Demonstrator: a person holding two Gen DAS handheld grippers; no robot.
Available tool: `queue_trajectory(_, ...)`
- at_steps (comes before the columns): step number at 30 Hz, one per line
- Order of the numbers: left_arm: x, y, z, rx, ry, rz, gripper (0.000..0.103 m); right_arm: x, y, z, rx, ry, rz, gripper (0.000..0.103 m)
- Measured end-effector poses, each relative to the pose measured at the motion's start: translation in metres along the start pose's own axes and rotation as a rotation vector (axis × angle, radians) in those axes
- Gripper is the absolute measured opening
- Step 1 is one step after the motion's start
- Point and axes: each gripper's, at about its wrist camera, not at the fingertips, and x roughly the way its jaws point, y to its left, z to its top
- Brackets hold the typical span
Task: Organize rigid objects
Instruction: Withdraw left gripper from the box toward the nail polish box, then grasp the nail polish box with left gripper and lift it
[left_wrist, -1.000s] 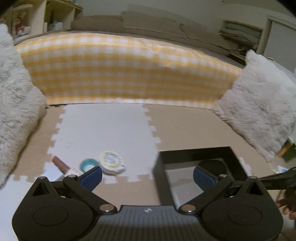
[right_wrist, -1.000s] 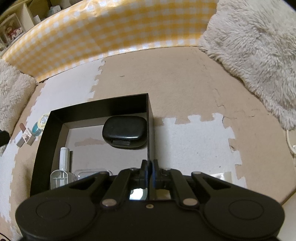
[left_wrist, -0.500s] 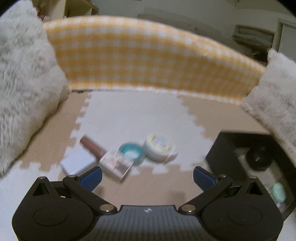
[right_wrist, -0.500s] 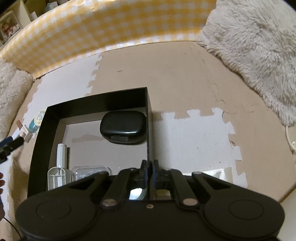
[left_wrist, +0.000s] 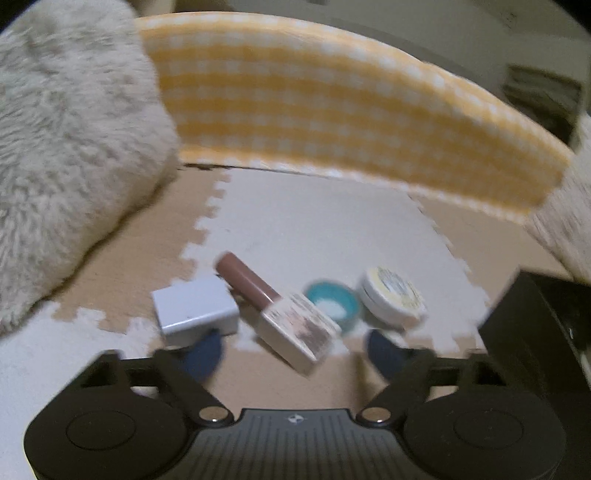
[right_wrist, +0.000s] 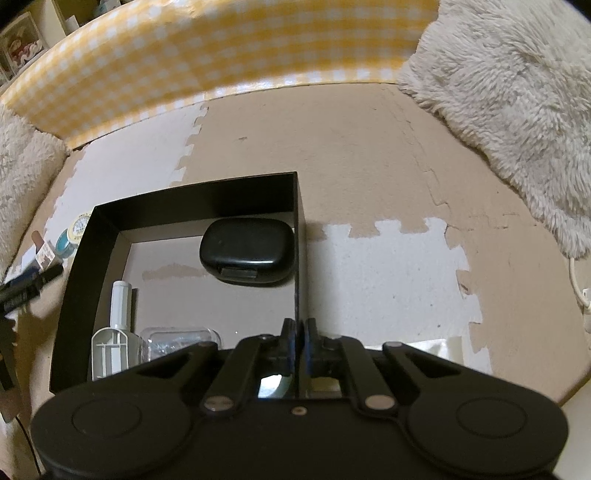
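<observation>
No text can be read; the round tin's (left_wrist: 392, 297) yellow lid label seems printed, but blurred.

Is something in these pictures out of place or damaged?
Four small items still lie outside the black box: a white block, a brown tube with a pale cap, a teal ring and a yellow-lidded round tin. The floor mat looks worn, with its white surface peeled in patches.

foam mat (right_wrist: 388, 266); black box (right_wrist: 192, 199), perhaps cosmetics (left_wrist: 295, 325)
</observation>
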Motion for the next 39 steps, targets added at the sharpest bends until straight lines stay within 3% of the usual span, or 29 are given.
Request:
queue_trajectory(7,0.002,-0.005,0.007,0.033,-0.028,-0.007,0.071,0.001,0.002,0.000,-0.011,0.002,-0.007,0.006)
queue_trajectory(12,0.004,-0.014,0.005,0.074,-0.021,0.001,0.051,0.001,0.002,0.000,-0.011,0.002,-0.005,0.006)
queue_trajectory(18,0.002,-0.017,0.003,0.072,-0.008,0.011,0.051,0.001,0.002,0.000,-0.013,0.002,-0.004,0.006)
queue_trajectory(23,-0.002,-0.017,0.008,0.009,0.026,0.036,0.051,0.001,0.001,0.000,-0.009,0.003,-0.002,0.005)
queue_trajectory(27,-0.011,-0.016,0.014,-0.047,0.007,0.039,0.051,0.001,0.001,0.001,-0.008,0.003,-0.002,0.005)
queue_trajectory(39,-0.039,-0.057,0.040,-0.070,-0.067,-0.113,0.051,0.001,0.001,0.000,-0.008,0.003,-0.002,0.005)
